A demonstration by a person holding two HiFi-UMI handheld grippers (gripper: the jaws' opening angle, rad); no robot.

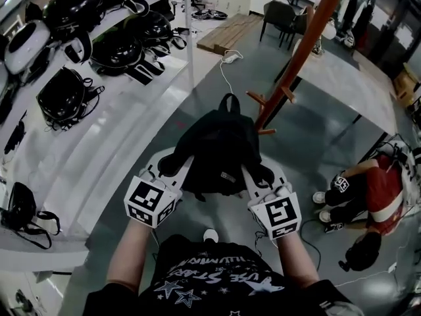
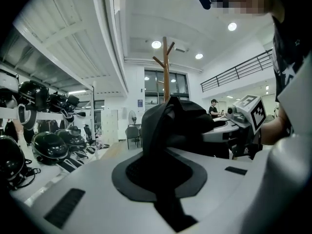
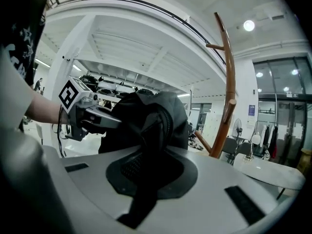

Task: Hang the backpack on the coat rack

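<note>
A black backpack hangs in the air between my two grippers, its top loop pointing toward the coat rack. My left gripper is shut on its left shoulder strap. On the other side, my right gripper is shut on the right strap. The coat rack is a reddish-brown wooden pole with short pegs, standing just beyond the backpack and apart from it. In the left gripper view the coat rack rises behind the backpack. The right gripper view has the coat rack right of the backpack.
White shelves with several black helmets run along the left. A white table stands behind the rack, with chairs and a wooden pallet farther off. A person in red crouches on the floor at right.
</note>
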